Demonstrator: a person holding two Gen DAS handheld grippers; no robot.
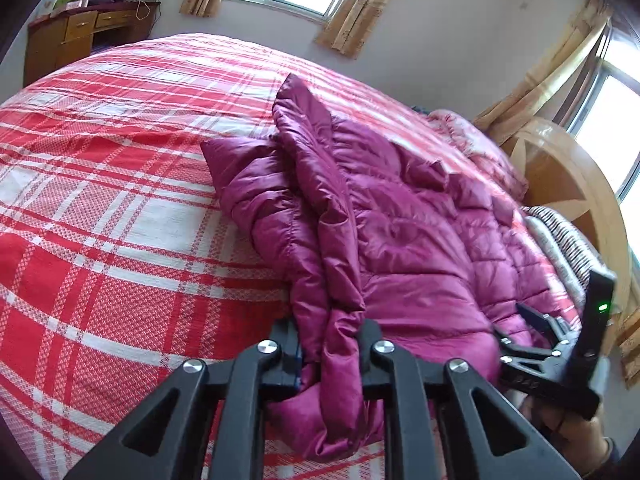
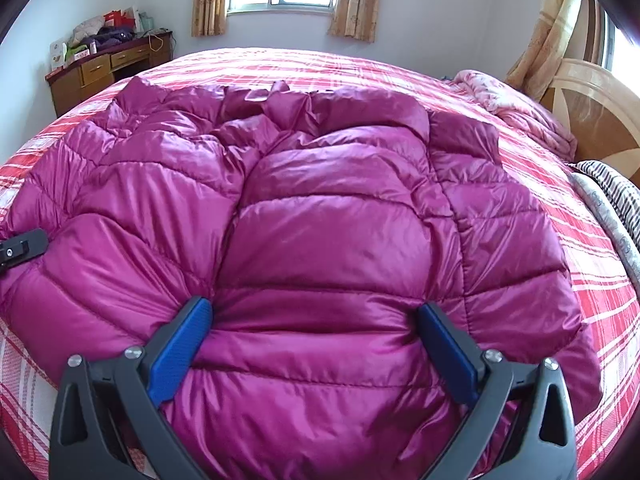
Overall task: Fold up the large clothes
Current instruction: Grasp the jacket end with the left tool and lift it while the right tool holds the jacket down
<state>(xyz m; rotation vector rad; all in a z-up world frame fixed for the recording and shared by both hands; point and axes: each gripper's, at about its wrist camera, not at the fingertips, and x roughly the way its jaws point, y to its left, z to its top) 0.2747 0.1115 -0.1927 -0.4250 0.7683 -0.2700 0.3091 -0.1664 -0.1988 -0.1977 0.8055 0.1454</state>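
Left hand-held gripper clamps jacket edge; right hand-held gripper spread, straddling it.

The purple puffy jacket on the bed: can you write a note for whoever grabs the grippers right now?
Left gripper: shut on a bunched edge of the magenta down jacket.
Right gripper: open, fingers pressed into the jacket's near hem, nothing clamped.
The jacket lies spread on the red plaid bedspread.
Done: one edge gathered.
Left: probably grip with the right, then fold the jacket over.

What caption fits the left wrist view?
Left gripper clamped on the edge of a magenta puffer jacket spread on a red plaid bed.
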